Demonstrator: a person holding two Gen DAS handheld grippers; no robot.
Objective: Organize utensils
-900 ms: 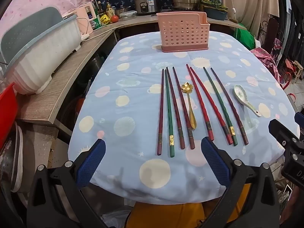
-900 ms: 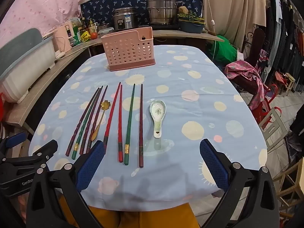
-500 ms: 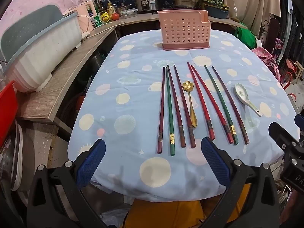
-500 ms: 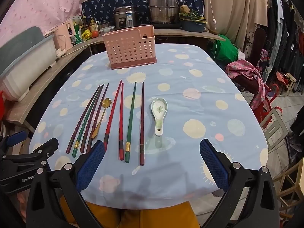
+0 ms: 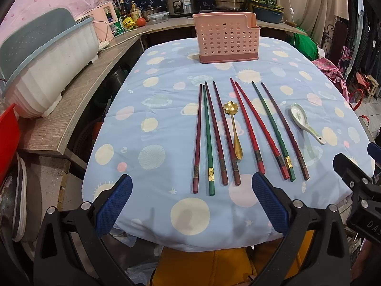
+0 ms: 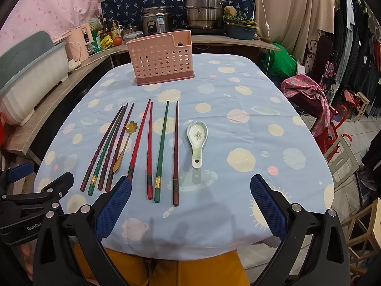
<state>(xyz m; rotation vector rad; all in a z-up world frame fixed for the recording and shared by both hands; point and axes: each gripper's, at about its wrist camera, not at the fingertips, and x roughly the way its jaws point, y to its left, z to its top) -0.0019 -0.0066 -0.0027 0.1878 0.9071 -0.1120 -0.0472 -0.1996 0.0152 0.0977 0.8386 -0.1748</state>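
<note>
Both claws hovered at near edge of tabletop [image 5: 152, 214], nothing picked yet. Left claw [image 5: 191, 203] gaped fully wide, empty. Right claw [image 6: 188, 205] likewise wide, empty.

Just beyond: 8 chopsticks [image 5: 209, 140] lay side by side, butt ends nearest, gold spoon [image 5: 234, 131] among them, ceramic spoon [image 6: 197, 140] at right, apart.

Judged best: take 1 chopstick by thick decorated end, pinch low, lift clear of neighbours.

Far end: pink holder [image 5: 226, 38] stood upright, seemingly empty. Drop pieces in upright.
</note>
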